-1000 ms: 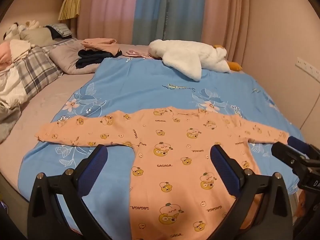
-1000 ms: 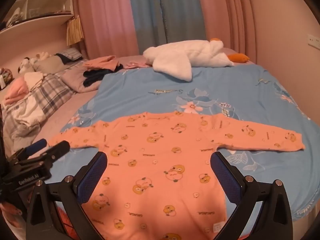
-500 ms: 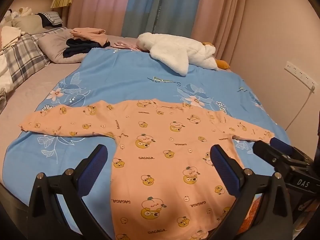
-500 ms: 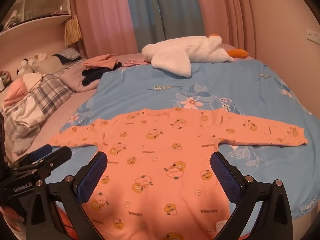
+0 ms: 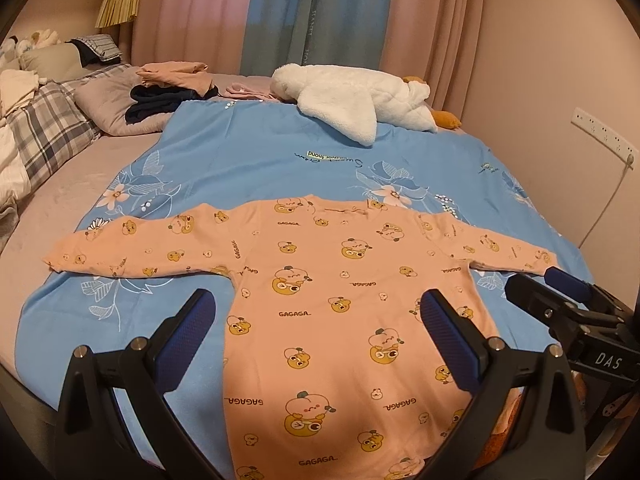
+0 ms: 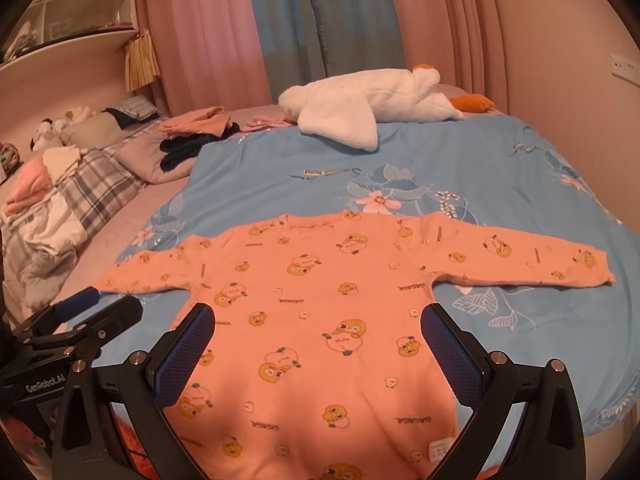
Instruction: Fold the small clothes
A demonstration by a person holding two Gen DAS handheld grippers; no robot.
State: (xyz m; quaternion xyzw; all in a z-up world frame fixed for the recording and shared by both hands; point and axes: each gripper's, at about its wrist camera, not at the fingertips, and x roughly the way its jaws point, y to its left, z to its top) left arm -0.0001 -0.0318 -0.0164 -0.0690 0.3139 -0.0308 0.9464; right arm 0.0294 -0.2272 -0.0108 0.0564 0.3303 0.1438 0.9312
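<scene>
an orange baby top [image 5: 340, 304] printed with little cartoon figures and the word "gagaga" lies flat and face up on a blue floral blanket [image 5: 260, 152], both long sleeves spread straight out to the sides, its hem toward the near edge of the bed. in the right wrist view the same top [image 6: 320, 304] shows a small white label near its hem at the lower right. the left gripper [image 5: 318, 334] hovers above the lower body of the top with its jaws spread wide, holding nothing; its blue pads [image 5: 186, 332] frame the cloth without touching it. the right gripper [image 6: 318, 334] hangs likewise over the hem, jaws wide apart and empty. each gripper shows at the edge of the other's view, just beside the top's flank. farther up the blanket [image 6: 460, 160] a white plush goose [image 5: 352, 96] lies across the far end. to the left of it a stack of folded clothes [image 5: 168, 88] sits on a grey pillow [image 5: 104, 104], with a plaid quilt [image 5: 44, 132] beyond. pink and blue curtains [image 5: 300, 12] hang behind the bed, and a wall socket [image 5: 604, 134] sits on the right wall.
</scene>
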